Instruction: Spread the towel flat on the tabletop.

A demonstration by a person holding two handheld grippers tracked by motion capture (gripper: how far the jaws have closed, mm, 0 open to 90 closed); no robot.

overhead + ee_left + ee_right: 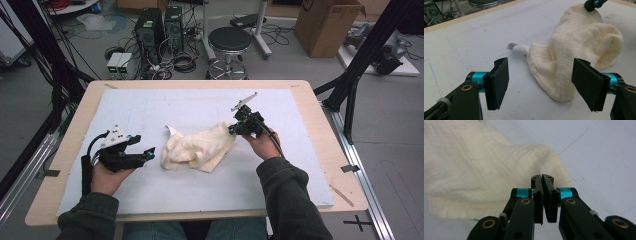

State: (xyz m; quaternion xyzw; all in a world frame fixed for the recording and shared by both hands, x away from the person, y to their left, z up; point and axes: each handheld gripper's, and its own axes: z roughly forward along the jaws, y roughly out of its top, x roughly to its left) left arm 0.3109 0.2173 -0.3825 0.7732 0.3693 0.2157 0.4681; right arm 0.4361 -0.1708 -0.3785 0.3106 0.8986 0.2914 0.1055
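Note:
A crumpled cream cloth lies mid-table on the white board. A white tag sticks out of its far left side. My right gripper is shut on the cloth's right corner and holds that corner slightly raised; its tips pinch the cloth's high point in the left gripper view. My left gripper stands open just left of the cloth, level with the table. Its pads touch nothing, and the cloth's near edge lies ahead between them.
A white foam board covers most of the wooden table. Beyond the far edge stand a black stool, computer towers with cables, and a cardboard box. Black frame posts flank the table.

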